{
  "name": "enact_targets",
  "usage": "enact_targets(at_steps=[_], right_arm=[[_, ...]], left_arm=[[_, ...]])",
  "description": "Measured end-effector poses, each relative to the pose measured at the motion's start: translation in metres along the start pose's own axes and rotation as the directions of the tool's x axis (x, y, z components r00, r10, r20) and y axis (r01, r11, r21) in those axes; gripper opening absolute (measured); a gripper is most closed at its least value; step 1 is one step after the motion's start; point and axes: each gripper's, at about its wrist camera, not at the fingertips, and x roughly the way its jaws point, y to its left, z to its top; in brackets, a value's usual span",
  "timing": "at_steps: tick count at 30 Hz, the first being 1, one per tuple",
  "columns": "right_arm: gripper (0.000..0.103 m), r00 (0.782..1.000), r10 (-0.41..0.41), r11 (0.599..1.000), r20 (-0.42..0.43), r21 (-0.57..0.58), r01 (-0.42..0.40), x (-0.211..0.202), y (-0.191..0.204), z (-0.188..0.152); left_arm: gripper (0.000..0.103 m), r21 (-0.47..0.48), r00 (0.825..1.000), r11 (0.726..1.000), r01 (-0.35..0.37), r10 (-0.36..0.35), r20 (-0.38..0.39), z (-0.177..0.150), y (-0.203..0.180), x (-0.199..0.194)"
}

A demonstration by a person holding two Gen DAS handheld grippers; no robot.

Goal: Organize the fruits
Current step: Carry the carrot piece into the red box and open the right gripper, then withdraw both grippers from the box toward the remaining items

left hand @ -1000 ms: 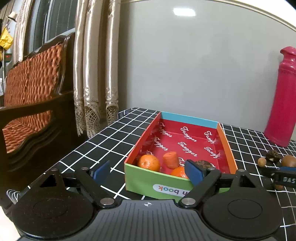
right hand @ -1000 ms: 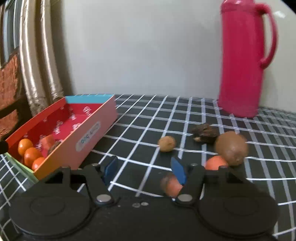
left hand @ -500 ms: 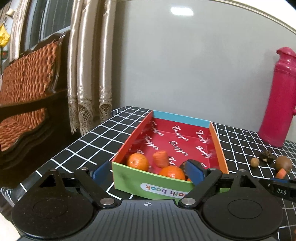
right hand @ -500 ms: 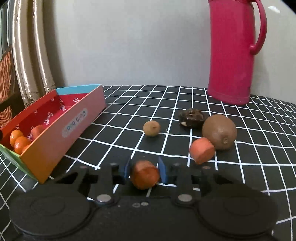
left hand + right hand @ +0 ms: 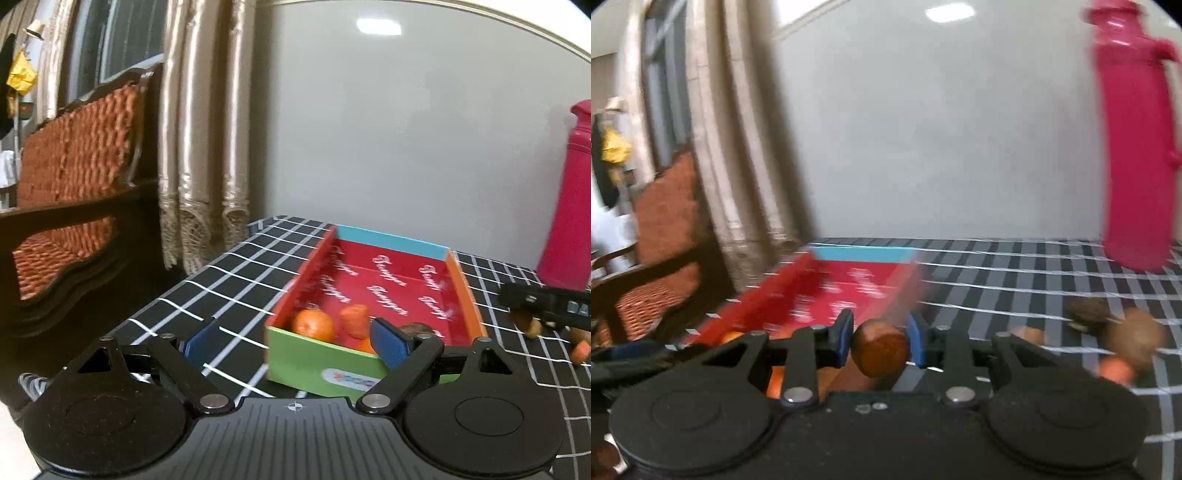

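Note:
A cardboard box (image 5: 373, 291) with a red inside and a green front wall holds a round orange (image 5: 312, 325), a carrot piece (image 5: 354, 320) and a dark fruit (image 5: 415, 328). My left gripper (image 5: 295, 339) stands open just in front of the box and grips nothing. My right gripper (image 5: 881, 341) is shut on an orange-brown carrot piece (image 5: 881, 352), held above the table beside the box's right wall (image 5: 905, 284). In the left wrist view the right gripper's black body (image 5: 546, 301) shows at the right edge. The right wrist view is blurred.
A tall pink flask (image 5: 1134, 147) stands at the back right. A kiwi (image 5: 1136, 338), a dark shrivelled fruit (image 5: 1086, 312) and another carrot piece (image 5: 1115, 369) lie on the checked cloth (image 5: 1015, 280). A wooden chair (image 5: 74, 206) and curtains stand left of the table.
My right gripper closed on the carrot piece, lifted it off the cloth and swung left toward the box. The left gripper stayed open and hardly moved.

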Motion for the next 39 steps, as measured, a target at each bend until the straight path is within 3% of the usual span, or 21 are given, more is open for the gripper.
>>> enact_targets(at_steps=[4, 11, 16, 24, 29, 33, 39], right_arm=[[0.03, 0.997, 0.069, 0.996, -0.039, -0.057, -0.071, 0.028, 0.033, -0.001], [0.032, 0.996, 0.032, 0.992, -0.082, -0.119, -0.042, 0.051, 0.048, -0.008], [0.058, 0.998, 0.032, 0.993, -0.057, -0.11, -0.038, 0.042, 0.047, -0.013], [0.074, 1.0, 0.016, 0.998, 0.006, -0.063, -0.016, 0.019, 0.024, -0.002], [0.084, 0.999, -0.048, 0.998, 0.021, -0.035, 0.049, 0.001, -0.001, 0.001], [0.098, 0.992, -0.125, 0.992, 0.024, 0.004, 0.125, -0.016, -0.025, 0.002], [0.102, 0.97, -0.243, 0.969, -0.014, 0.053, 0.243, -0.035, -0.062, -0.003]], left_arm=[[0.088, -0.02, 0.999, 0.999, -0.042, 0.042, -0.002, 0.001, 0.016, 0.004], [0.088, -0.04, 0.998, 0.998, -0.053, 0.053, -0.016, 0.001, 0.033, 0.01], [0.088, -0.024, 0.999, 0.999, -0.04, 0.04, -0.007, 0.0, 0.026, 0.007], [0.088, 0.006, 1.0, 1.0, -0.018, 0.018, 0.011, 0.001, 0.006, 0.002], [0.088, 0.036, 0.999, 0.999, 0.018, -0.019, 0.029, 0.001, -0.016, -0.006], [0.088, 0.062, 0.998, 0.997, 0.052, -0.054, 0.038, 0.001, -0.036, -0.012], [0.088, 0.101, 0.993, 0.989, 0.105, -0.109, 0.041, -0.002, -0.07, -0.02]])
